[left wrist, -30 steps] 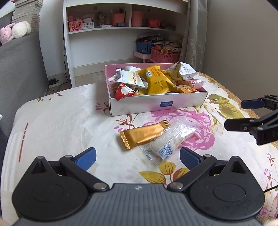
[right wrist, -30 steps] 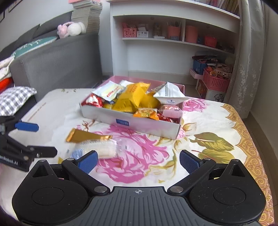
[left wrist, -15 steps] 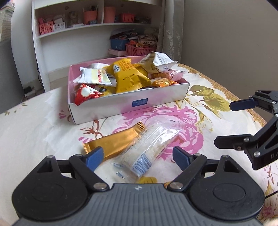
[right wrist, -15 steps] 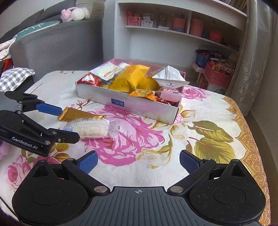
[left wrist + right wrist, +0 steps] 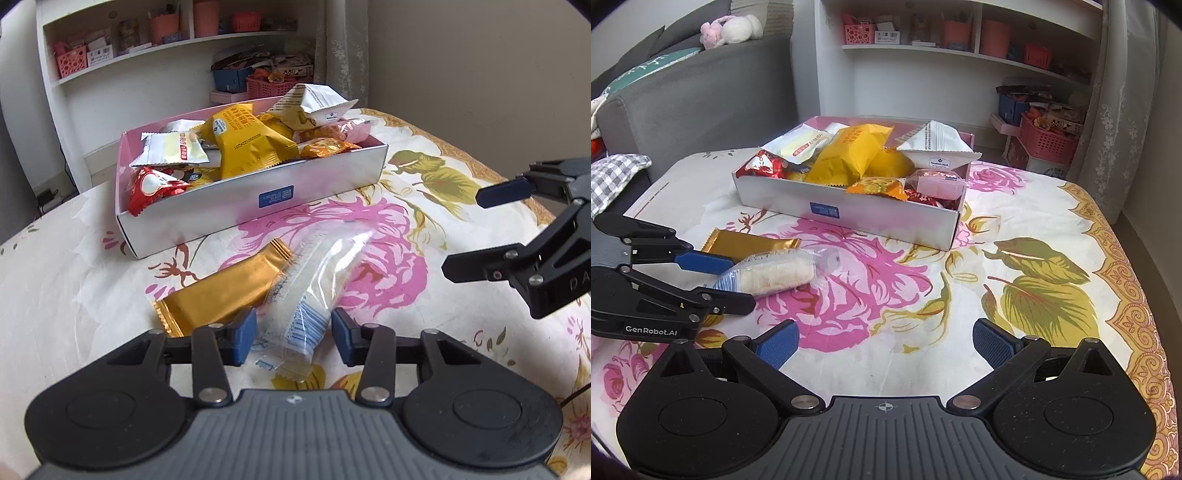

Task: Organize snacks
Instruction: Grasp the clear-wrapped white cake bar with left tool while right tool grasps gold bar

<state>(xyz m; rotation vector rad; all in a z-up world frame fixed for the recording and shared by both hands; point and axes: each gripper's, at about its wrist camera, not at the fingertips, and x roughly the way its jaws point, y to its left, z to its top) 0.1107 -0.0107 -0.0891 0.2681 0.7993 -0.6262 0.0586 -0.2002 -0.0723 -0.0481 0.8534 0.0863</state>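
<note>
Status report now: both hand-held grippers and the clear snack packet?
Left hand-held gripper open, straddling clear packet. Right hand-held gripper open, empty. Gold bar touching packet.

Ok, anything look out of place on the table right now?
Two snacks lie outside the box: a gold bar and a clear-wrapped cake overlapping it on the floral cloth. The left gripper straddles the cake's end, jaws not closed. Nothing spilled or torn.

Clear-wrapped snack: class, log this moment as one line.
left gripper: fingers astride clear-wrapped snack, not closed | right gripper: open, empty | gold bar: on cloth
</note>
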